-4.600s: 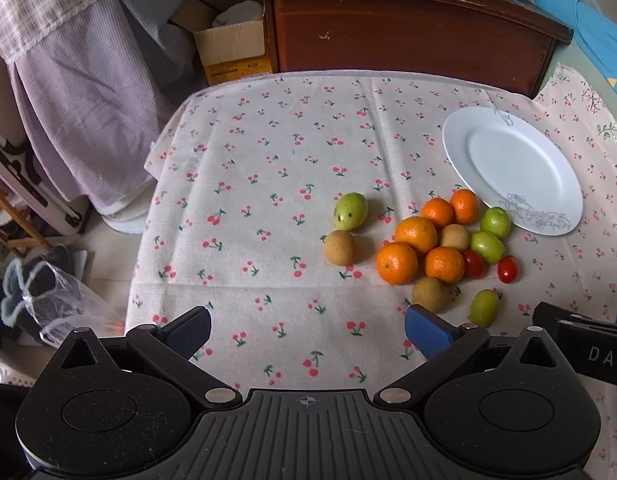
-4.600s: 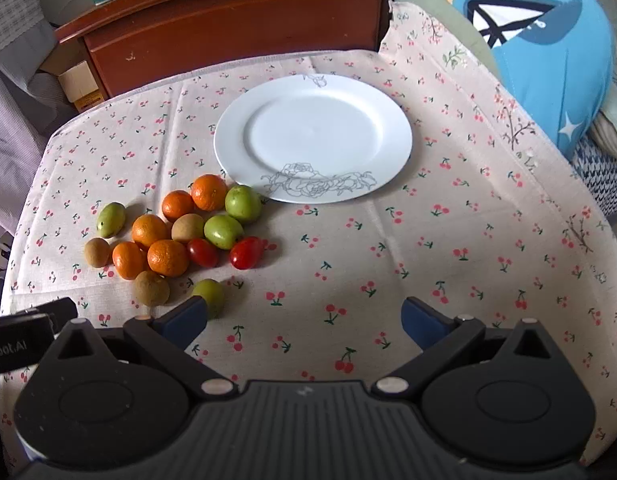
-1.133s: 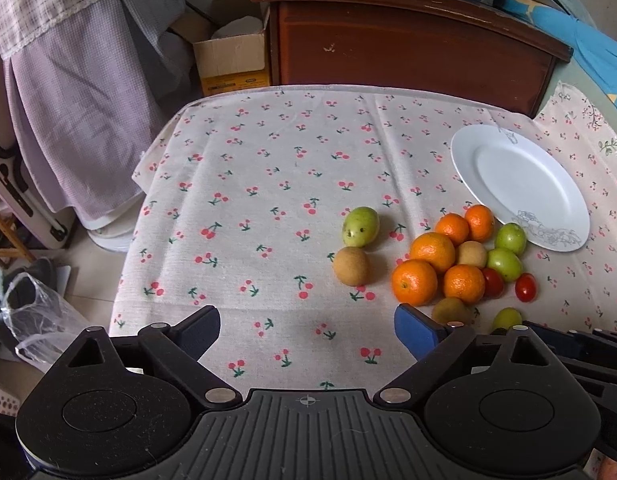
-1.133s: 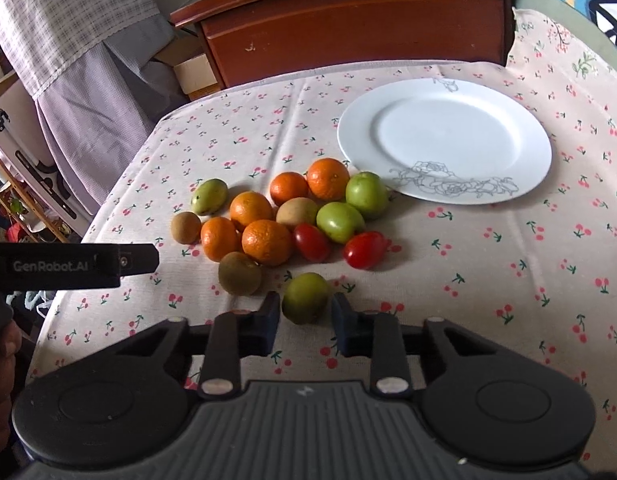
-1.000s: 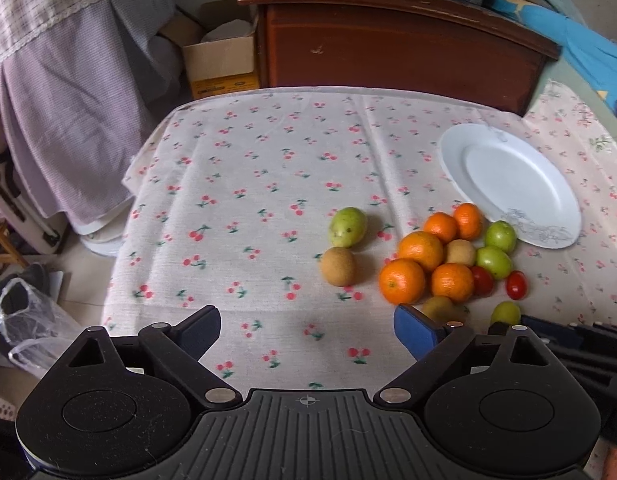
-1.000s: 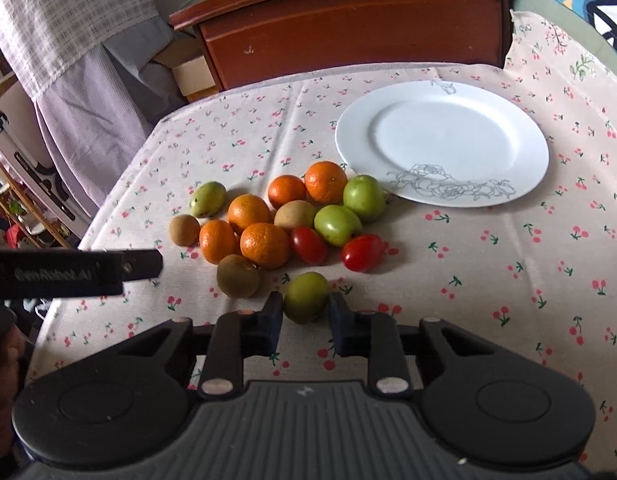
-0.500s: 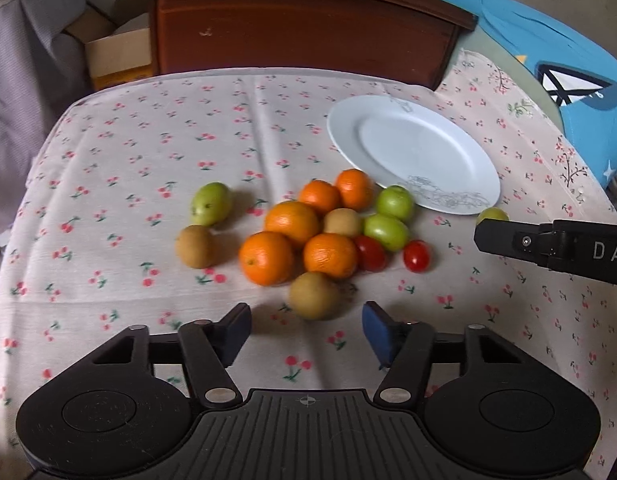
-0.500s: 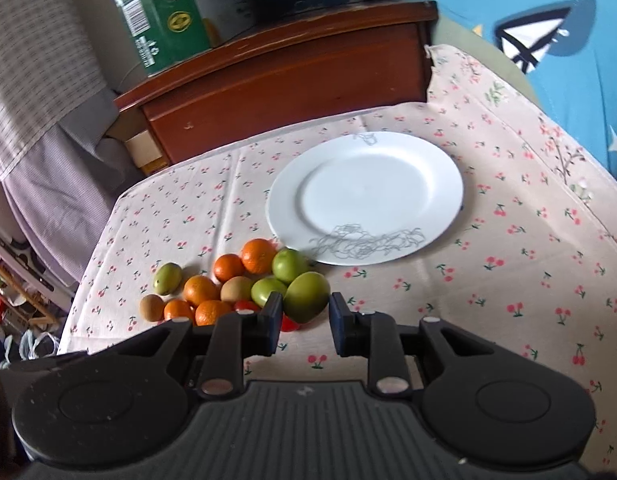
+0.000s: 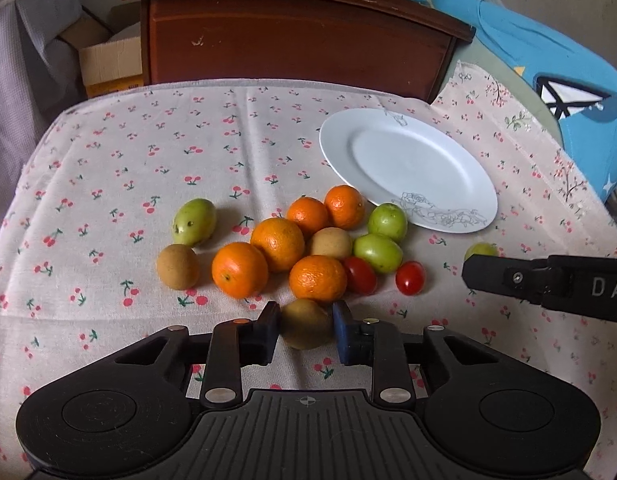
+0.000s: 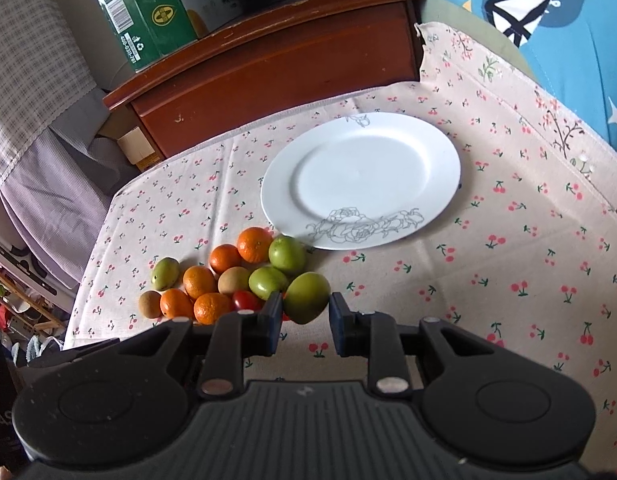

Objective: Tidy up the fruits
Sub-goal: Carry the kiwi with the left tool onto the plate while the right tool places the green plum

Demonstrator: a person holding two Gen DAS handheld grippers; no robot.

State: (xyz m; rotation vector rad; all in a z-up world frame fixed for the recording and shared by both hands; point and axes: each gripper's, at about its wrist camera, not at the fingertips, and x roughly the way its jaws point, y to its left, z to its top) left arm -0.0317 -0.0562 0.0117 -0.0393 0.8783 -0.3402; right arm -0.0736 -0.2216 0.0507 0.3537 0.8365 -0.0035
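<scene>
A cherry-print cloth (image 9: pixel 156 152) covers the counter, with a dark wooden cabinet (image 9: pixel 292 44) behind its far edge and a green carton (image 10: pixel 144 12) on top of that. A blue cushion (image 10: pixel 568 40) lies past the right side of the cloth.

A white plate (image 9: pixel 408 168) with a line-drawn flower on its near rim sits on the cloth, nothing on it. Just left of its near rim lies the heap of fruit: five oranges (image 9: pixel 277 243) packed together, a brown fruit (image 9: pixel 330 243) among them, another brown fruit (image 9: pixel 177 266) at the left end, a green oval fruit (image 9: pixel 194 221) just beyond that one, two green round fruits (image 9: pixel 378 252) toward the plate, and two cherry tomatoes (image 9: pixel 410 277) on the near right.

The left hand-held gripper (image 9: pixel 306 326) is low at the near edge of the heap, its blue pads pressed to either side of a brownish-green fruit (image 9: pixel 306 323) that touches the nearest orange.

The right hand-held gripper (image 10: pixel 306 306) is clamped on a green fruit (image 10: pixel 307 297), carried above the cloth; in the left wrist view it hangs near the plate's near right rim, well apart from the heap.
</scene>
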